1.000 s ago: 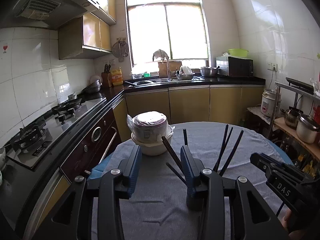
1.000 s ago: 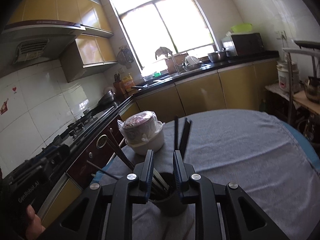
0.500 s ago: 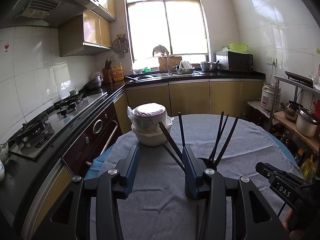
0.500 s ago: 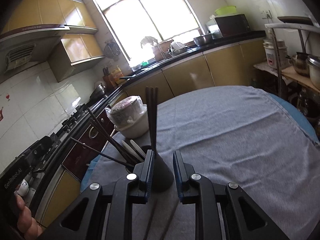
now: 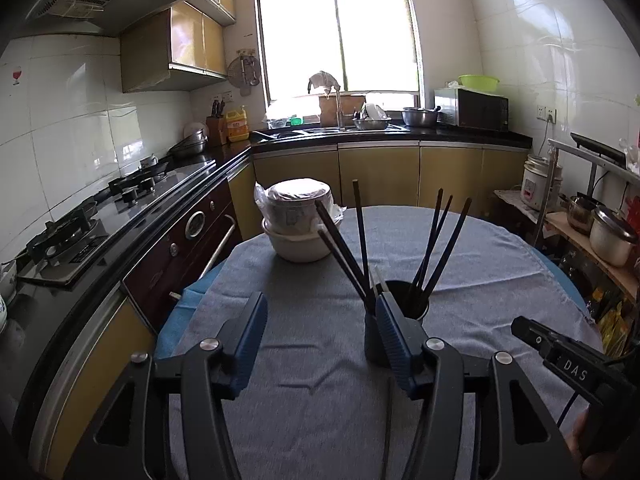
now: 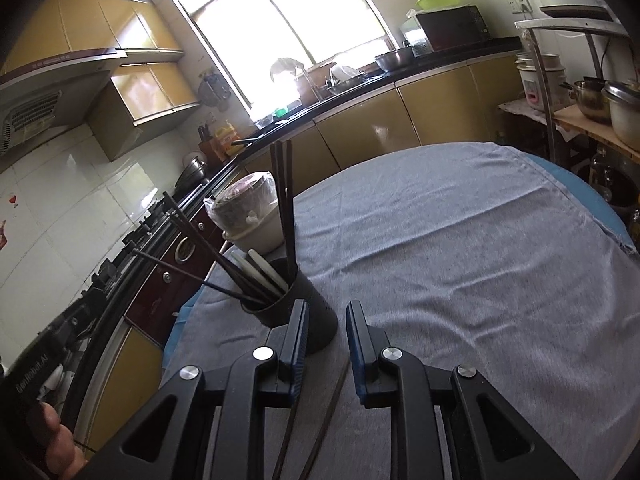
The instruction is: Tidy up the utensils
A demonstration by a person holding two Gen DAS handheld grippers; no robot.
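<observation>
Grey cloth (image 5: 320,360) covers the round table (image 6: 592,196), and on it stands a black cup (image 6: 312,320) holding dark chopsticks (image 6: 282,200) and a few pale flat utensils (image 6: 260,268) that fan out of its mouth. Behind the cup, toward the stove (image 5: 100,216), a white bowl (image 5: 296,246) sits with a plastic-wrapped container (image 5: 298,204) stacked on it.

From the left wrist view, the left tongs (image 5: 320,320) tilt downward over the cloth, and their jaws have just been opening; they now stand well apart with only bare cloth in the gap. The cup (image 5: 394,320) stands just past the right-hand blue pad (image 5: 390,328), which hides part of its wall; whether that pad touches it I cannot tell.

From the right wrist view, the right tongs (image 6: 326,328) also slope down toward the table, jaws close together with a narrow gap and nothing pinched. The cup is just beyond the left-hand pad (image 6: 298,336), outside the gap. Two dark sticks (image 6: 320,412) lie on the cloth under these tongs, running toward the camera.

A thumb (image 6: 60,440) shows at the lower left of the right wrist view, gripping the handle of the other tool, and part of a hand (image 5: 596,452) shows at the lower right of the left wrist view.
</observation>
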